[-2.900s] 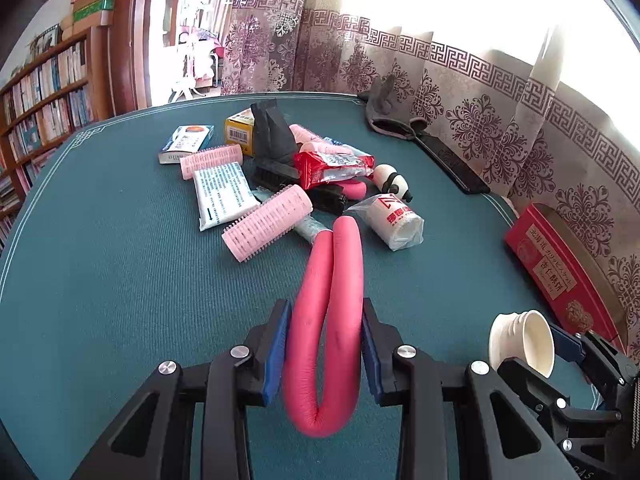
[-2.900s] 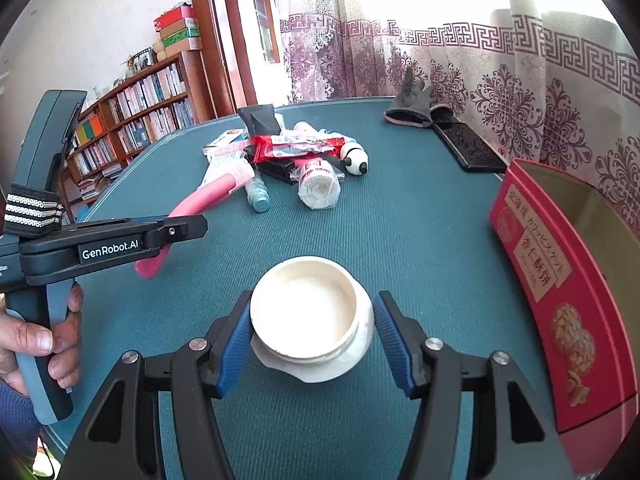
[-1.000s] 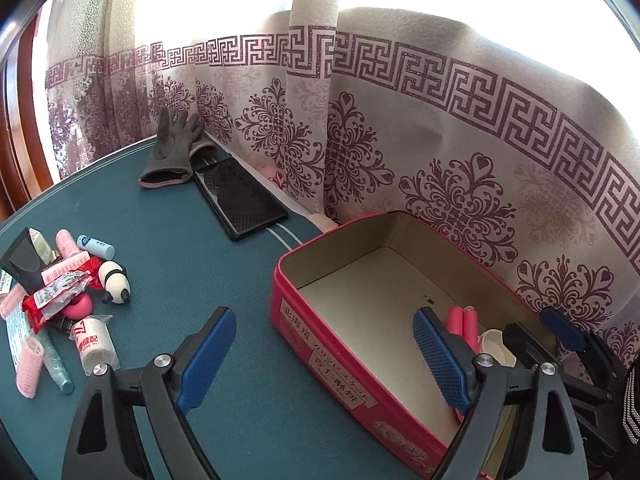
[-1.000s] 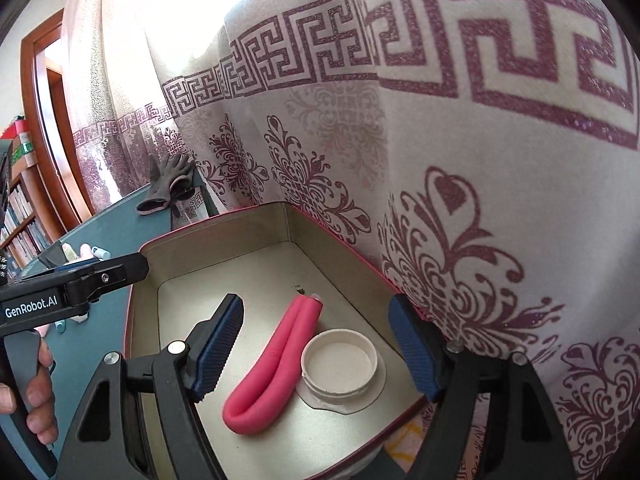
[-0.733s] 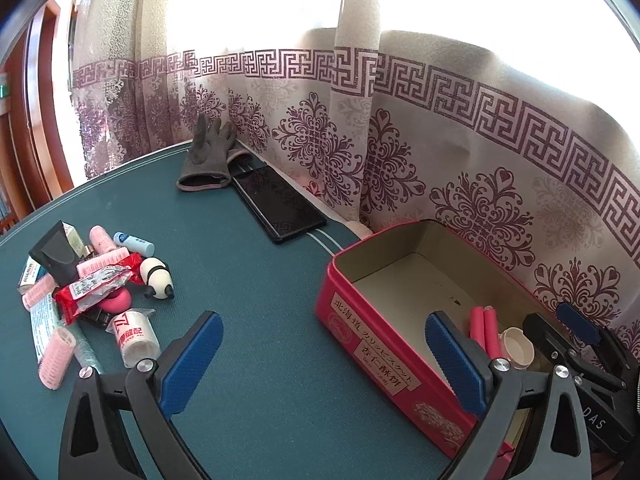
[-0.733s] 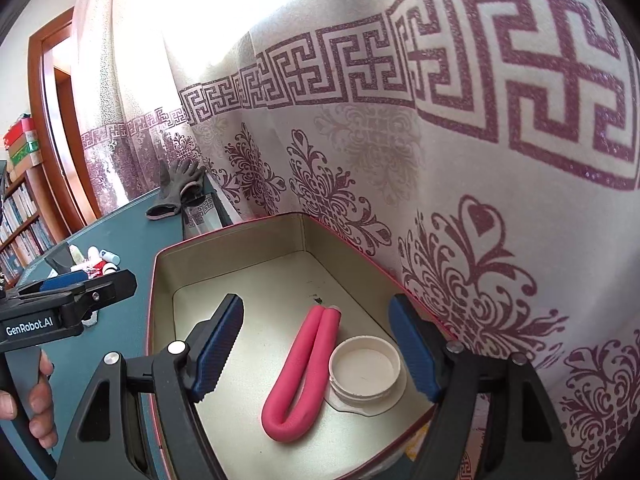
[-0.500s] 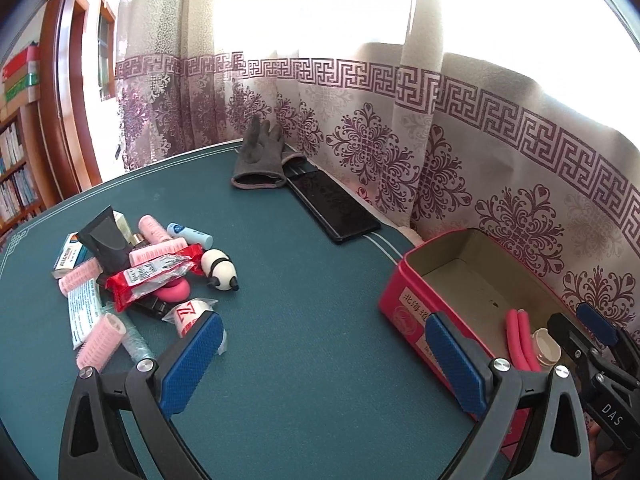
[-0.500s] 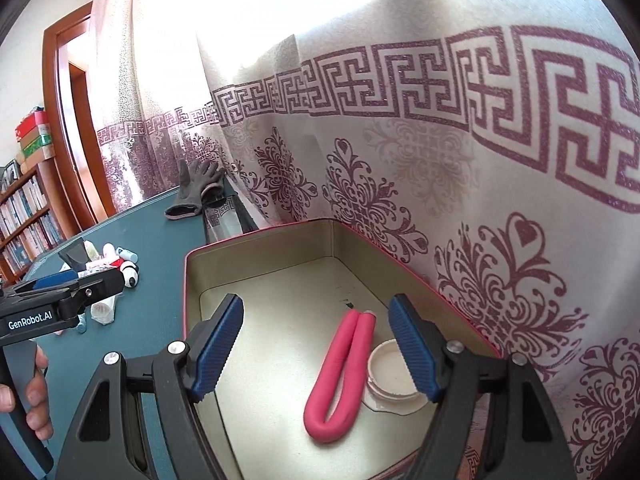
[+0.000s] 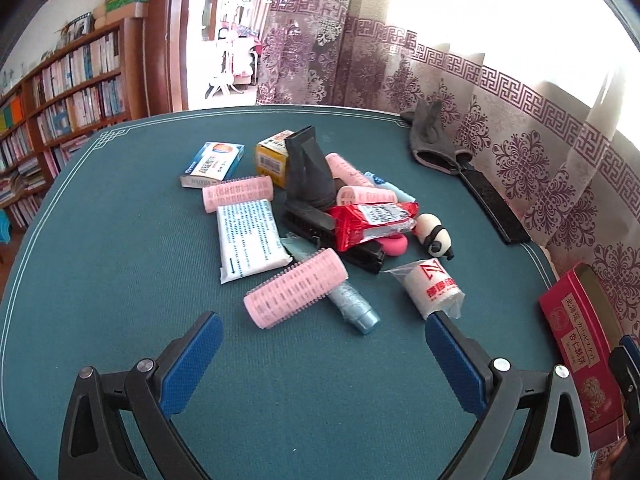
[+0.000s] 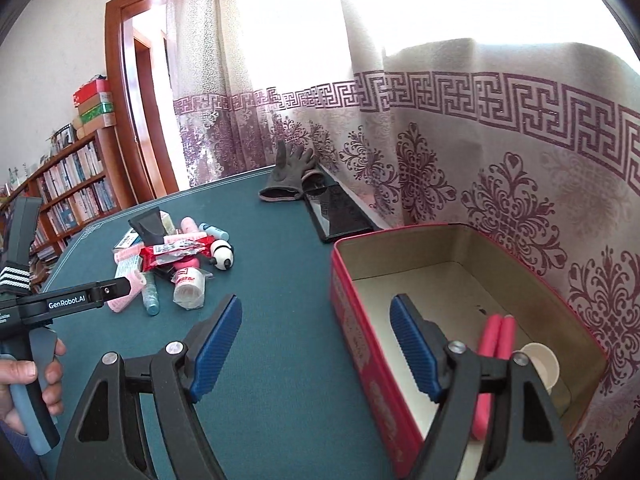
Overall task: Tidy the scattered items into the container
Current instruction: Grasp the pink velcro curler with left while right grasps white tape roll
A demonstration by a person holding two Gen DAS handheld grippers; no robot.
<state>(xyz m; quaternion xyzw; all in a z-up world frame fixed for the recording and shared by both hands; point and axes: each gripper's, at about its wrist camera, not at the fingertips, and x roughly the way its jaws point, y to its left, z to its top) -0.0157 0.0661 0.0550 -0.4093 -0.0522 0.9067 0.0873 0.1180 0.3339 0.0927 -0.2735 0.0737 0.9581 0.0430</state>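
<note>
Left gripper wide — pink roller near.

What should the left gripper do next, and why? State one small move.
Probably ease the left gripper forward and down over the nearest pink hair roller. Its jaws stand wide open and empty, the roller lies at the near edge of the pile just ahead of them, and the red tin holds only the bent pink foam tube and white lid.

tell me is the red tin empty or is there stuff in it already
Not empty. The red tin stands open with a folded pink foam tube and a small white cup on its floor; the rest of the floor is bare.
</note>
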